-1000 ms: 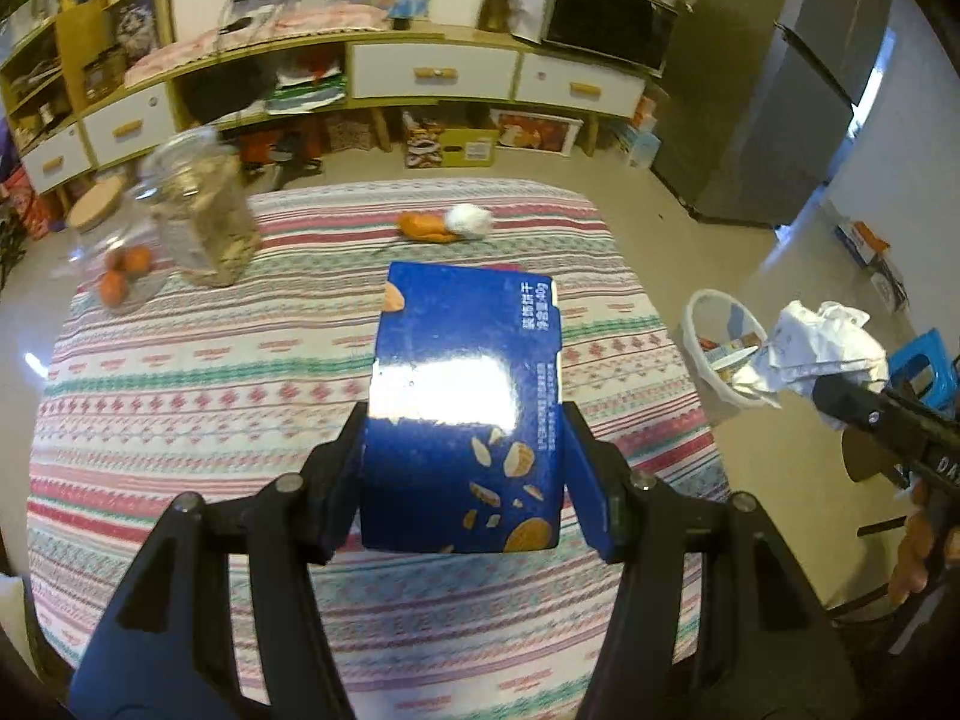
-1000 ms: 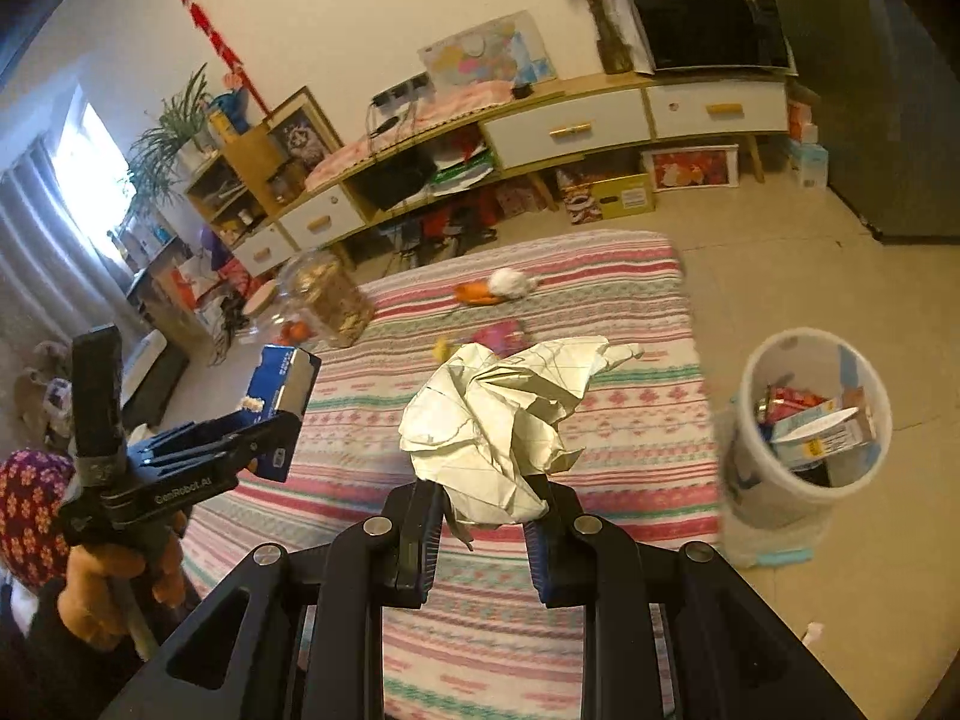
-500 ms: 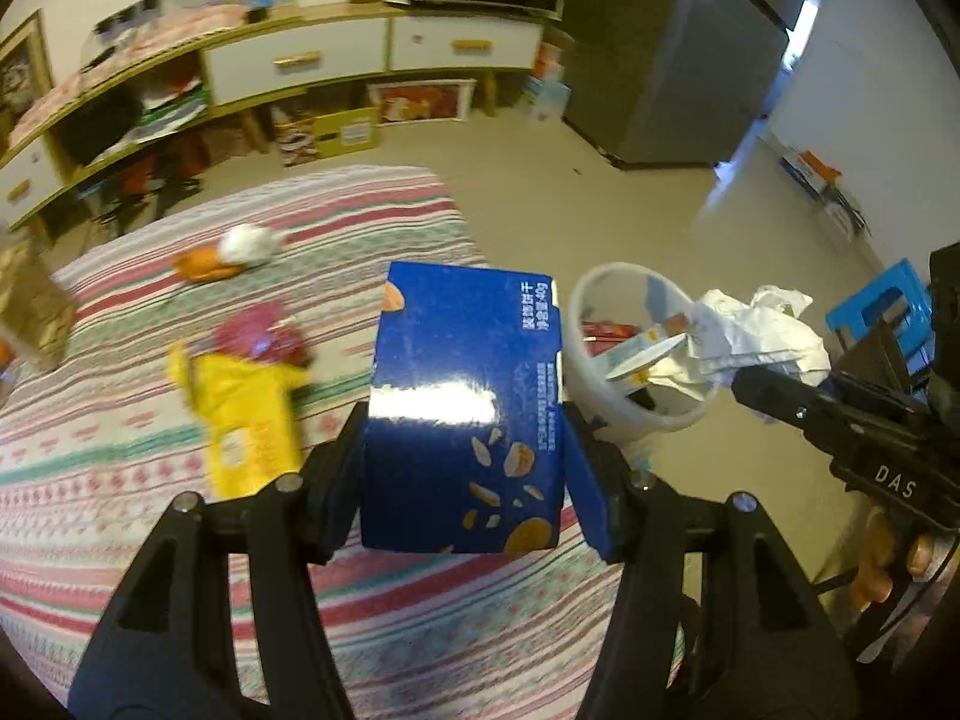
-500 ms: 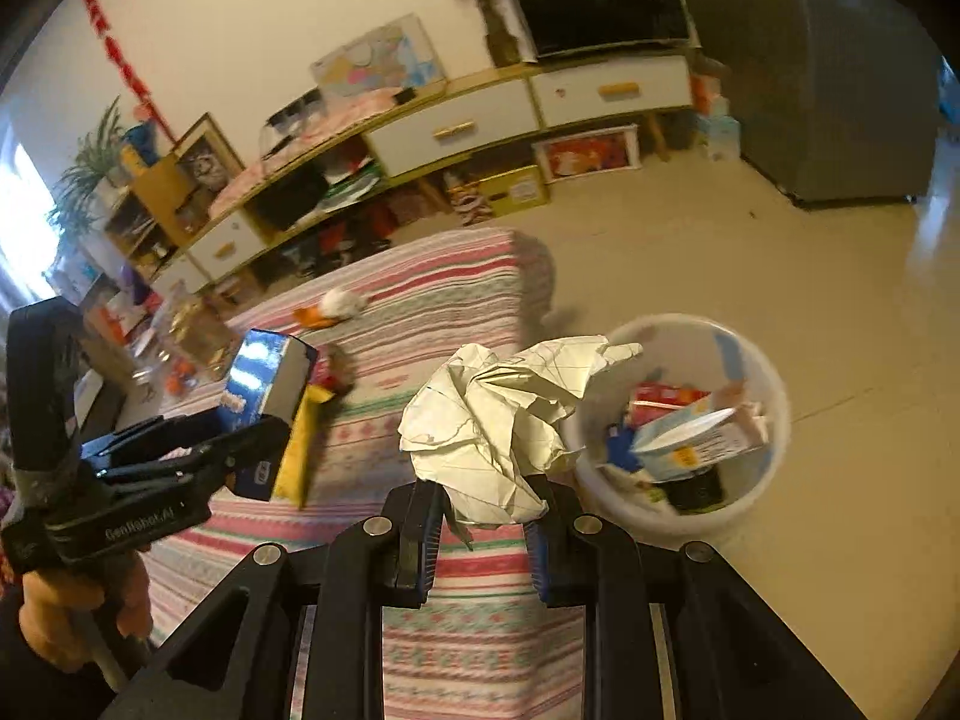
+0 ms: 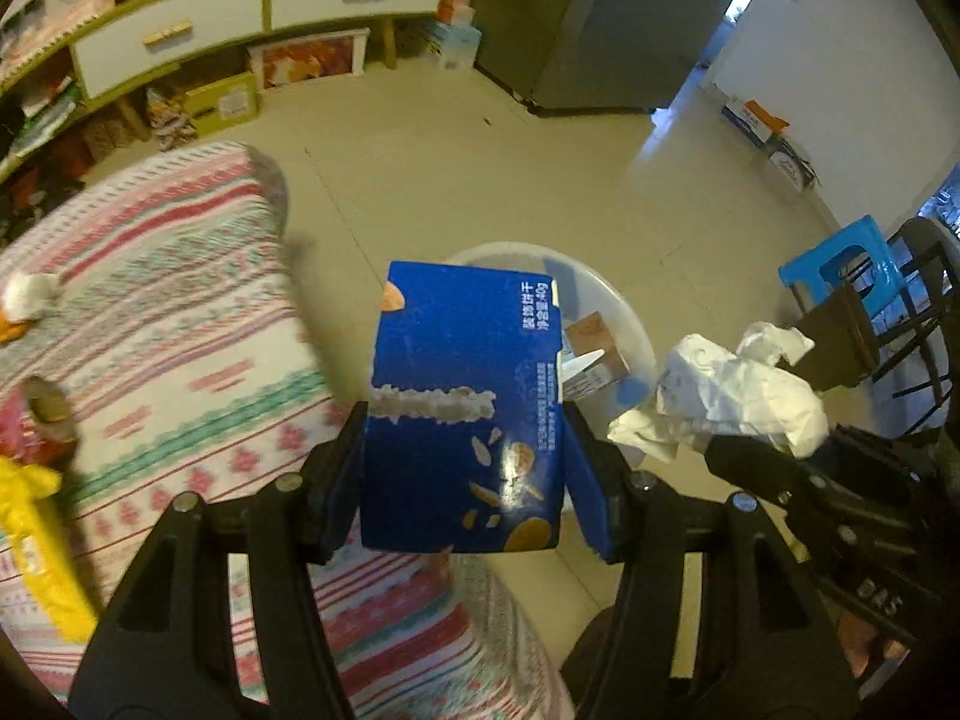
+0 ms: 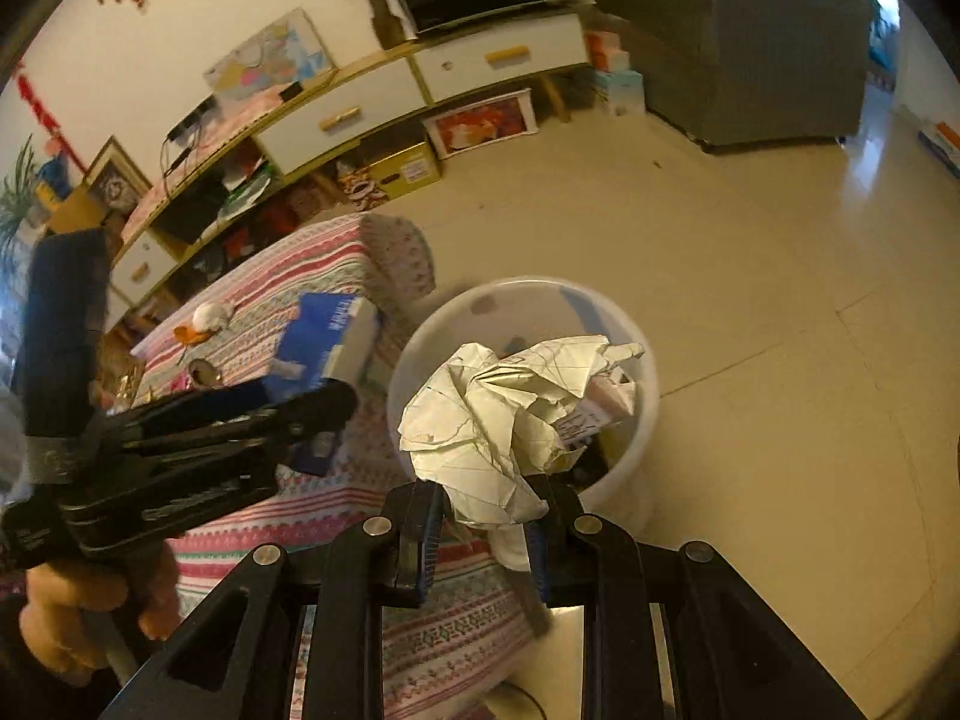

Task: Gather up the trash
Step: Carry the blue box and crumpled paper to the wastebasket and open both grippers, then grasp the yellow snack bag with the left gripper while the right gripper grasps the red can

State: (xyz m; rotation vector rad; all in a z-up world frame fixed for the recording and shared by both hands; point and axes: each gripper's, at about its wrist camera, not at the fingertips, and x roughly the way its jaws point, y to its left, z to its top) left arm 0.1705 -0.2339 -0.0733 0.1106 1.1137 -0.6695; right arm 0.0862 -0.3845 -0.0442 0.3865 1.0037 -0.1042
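Trash in both grippers, w/ the white bin (image 6: 642, 420) on the floor by the table (image 5: 180, 360) corner as the obvious drop spot. Left gripper (image 5: 465, 474) clamps a blue biscuit box (image 5: 468, 408) upright, poised at the bin's rim. Right gripper (image 6: 486, 534) pinches crumpled paper (image 6: 510, 414) right over the opening, prob. ready for release. Yellow wrapper (image 5: 36, 540) & other bits lie on the table, not yet collected.

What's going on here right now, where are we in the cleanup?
A person is carrying trash in both grippers toward the white bin on the floor beside the table. The left gripper is clamped on a blue biscuit box; the right gripper is pinching a crumpled paper wad. Both are in front of the bin, nothing released yet. A yellow wrapper and a few other scraps remain on the table.
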